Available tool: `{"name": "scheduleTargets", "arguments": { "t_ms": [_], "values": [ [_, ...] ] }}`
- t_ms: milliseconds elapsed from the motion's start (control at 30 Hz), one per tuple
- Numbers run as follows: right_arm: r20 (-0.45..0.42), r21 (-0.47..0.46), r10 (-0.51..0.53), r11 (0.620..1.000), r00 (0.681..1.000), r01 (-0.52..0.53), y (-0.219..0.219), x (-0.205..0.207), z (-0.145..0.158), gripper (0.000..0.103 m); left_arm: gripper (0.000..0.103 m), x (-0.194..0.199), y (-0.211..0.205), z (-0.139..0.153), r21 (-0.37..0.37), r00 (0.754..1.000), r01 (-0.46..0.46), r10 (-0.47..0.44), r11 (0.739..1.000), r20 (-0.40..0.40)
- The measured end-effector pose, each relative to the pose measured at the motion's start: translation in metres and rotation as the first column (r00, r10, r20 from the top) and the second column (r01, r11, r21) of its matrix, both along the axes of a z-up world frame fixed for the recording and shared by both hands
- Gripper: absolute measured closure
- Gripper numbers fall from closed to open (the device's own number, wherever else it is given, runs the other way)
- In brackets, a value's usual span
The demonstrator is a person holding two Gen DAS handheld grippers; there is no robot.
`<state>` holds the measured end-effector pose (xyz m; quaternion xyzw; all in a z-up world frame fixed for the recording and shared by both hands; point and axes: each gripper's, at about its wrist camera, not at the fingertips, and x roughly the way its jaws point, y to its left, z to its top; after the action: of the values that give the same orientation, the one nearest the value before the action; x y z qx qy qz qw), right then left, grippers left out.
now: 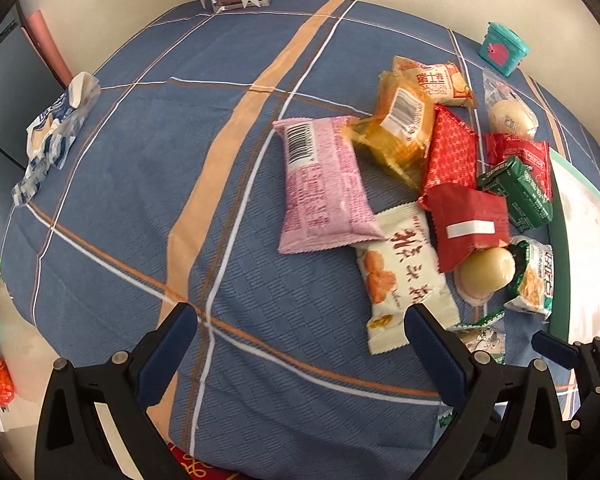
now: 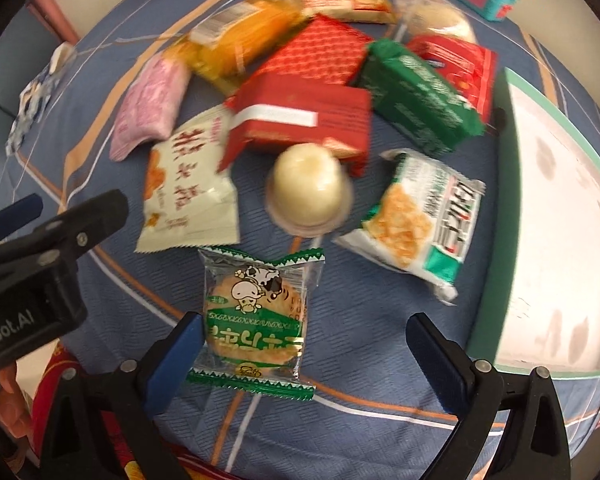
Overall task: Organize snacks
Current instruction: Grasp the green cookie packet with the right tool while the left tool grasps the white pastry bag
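Snacks lie heaped on a blue plaid counter (image 1: 140,160), and the left wrist view shows the left gripper (image 1: 300,344) with jaws spread wide and empty over bare cloth. The pile sits ahead and to its right: a pink pack (image 1: 322,184) nearest the middle, a white pack (image 1: 404,276) touching its right finger, red packs and a jelly cup (image 1: 486,274) beyond. A green-rimmed tray (image 1: 560,248) lies at the far right edge, with the right gripper's tip just showing beside it. In the right wrist view, the right gripper (image 2: 302,354) points down with jaws released, and a cow-print cracker (image 2: 256,320) lies between them, closer to the left finger, which overlaps its edge; no squeeze shows. The cracker's long axis runs away from the camera, its crimped green ends near and far, so the jaws would close across its short width. The tray (image 2: 504,208) is just right of this gripper, making the right hand the nearer one for both cracker and tray.
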<state>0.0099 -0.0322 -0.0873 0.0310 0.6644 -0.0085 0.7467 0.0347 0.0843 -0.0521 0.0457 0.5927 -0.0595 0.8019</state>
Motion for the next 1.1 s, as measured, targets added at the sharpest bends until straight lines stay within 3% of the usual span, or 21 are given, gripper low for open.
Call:
{"name": "scheduleTargets", "arguments": {
  "t_ms": [133,367,433,533,700,800,1100],
  "values": [
    [-0.003,0.036,-0.033,0.999,0.999,0.033,-0.009,0.001,-0.001,0.012,0.001,0.006,-0.009,0.000,-0.042,1.000,0.007,-0.008,0.999,-0.014],
    [0.010,0.078,-0.054,0.996,0.998,0.053,-0.026,-0.007,0.008,0.033,0.020,0.018,-0.032,-0.010,-0.089,0.997,0.043,-0.048,0.995,-0.059],
    [0.012,0.083,-0.058,0.995,0.998,0.056,-0.029,-0.008,0.009,0.040,0.021,0.022,-0.038,-0.013,-0.085,0.996,0.047,-0.053,0.995,-0.070],
    [0.011,0.084,-0.063,0.995,0.998,0.062,-0.033,-0.007,0.010,0.040,0.021,0.028,-0.045,-0.017,-0.088,0.995,0.047,-0.054,0.995,-0.082],
    [0.008,0.081,-0.062,0.995,0.998,0.061,-0.042,-0.010,0.016,0.041,0.032,0.041,-0.059,-0.024,-0.093,0.993,0.041,-0.051,0.995,-0.105],
    [0.008,0.078,-0.060,0.995,0.998,0.059,-0.035,-0.009,0.013,0.048,0.037,0.045,-0.066,-0.028,-0.093,0.992,0.041,-0.051,0.995,-0.111],
    [0.013,0.084,-0.067,0.994,0.998,0.065,-0.038,-0.007,0.006,0.050,0.048,0.047,-0.046,-0.034,-0.111,0.996,0.015,-0.025,0.994,-0.086]
  ]
}}
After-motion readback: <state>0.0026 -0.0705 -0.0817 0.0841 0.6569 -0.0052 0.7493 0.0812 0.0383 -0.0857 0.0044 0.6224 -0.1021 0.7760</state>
